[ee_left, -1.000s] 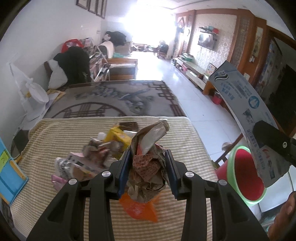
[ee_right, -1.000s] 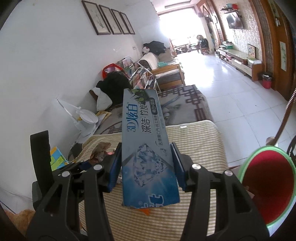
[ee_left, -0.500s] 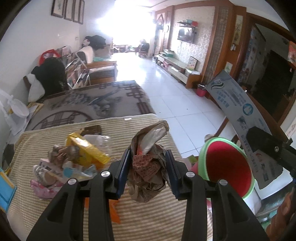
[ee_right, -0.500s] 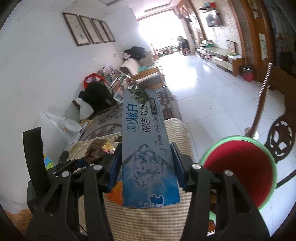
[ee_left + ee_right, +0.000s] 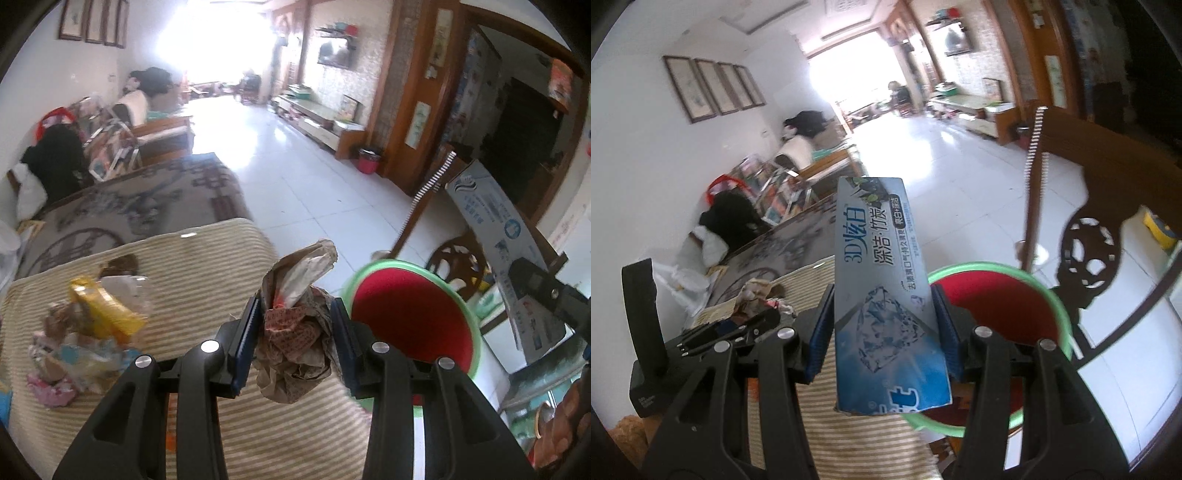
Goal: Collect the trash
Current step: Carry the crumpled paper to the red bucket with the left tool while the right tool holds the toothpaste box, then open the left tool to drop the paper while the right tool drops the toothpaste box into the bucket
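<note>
Fingers [image 5: 882, 325] clamp toothpaste box [image 5: 886, 295], long axis pointing forward; left fingers [image 5: 295, 339] grip crumpled paper [image 5: 295, 332]

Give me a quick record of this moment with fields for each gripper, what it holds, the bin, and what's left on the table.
left gripper: shut on crumpled brown paper wad
right gripper: shut on long blue toothpaste box
bin: red bucket with green rim, beside the table edge, open, right of both loads
table: beige striped tablecloth
left on table: pile of wrappers with a yellow packet, to the left gripper's left
blur: pile details unclear
</note>
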The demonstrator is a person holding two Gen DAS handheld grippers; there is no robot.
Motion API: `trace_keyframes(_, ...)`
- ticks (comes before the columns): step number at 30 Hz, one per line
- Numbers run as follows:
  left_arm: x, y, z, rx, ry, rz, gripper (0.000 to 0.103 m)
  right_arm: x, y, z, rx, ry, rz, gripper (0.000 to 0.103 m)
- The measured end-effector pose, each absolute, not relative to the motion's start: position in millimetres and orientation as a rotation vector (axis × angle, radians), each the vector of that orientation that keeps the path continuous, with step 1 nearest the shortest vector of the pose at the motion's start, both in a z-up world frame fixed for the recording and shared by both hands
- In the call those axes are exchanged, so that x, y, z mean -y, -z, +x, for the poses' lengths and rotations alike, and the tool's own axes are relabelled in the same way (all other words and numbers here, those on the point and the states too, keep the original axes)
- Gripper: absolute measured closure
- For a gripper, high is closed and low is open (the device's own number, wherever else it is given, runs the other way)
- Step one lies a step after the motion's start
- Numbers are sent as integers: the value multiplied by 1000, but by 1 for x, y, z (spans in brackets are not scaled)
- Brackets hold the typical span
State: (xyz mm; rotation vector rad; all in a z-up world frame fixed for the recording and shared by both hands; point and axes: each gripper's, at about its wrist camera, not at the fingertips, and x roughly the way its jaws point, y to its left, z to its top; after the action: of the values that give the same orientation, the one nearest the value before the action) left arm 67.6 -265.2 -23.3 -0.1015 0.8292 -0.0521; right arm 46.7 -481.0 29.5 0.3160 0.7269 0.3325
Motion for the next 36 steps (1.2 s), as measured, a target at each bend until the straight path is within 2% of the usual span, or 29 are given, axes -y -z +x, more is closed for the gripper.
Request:
trace_keyframes(15, 353, 61, 114, -951, 351, -102, 66, 552, -14, 43, -736, -144, 385, 54)
trace_keyframes(19, 364, 71, 121, -966, 350, -73, 49, 554, -12, 48, -730, -129, 384, 54)
trace_keyframes(21, 361, 70, 121, -957, 333, -82, 48, 553, -11, 50, -734, -133, 381, 54)
trace_keyframes(23, 349, 65, 118, -929, 310, -102, 32, 549, -10, 55, -741, -139, 376, 54)
trace_keyframes(31, 285, 42, 98, -829, 165, -104, 29, 523, 2, 75, -809, -167, 332, 54)
trace_keyframes(36, 242, 45, 88, -835, 46, -134, 29, 517, 9, 77, -834, -163, 328, 53)
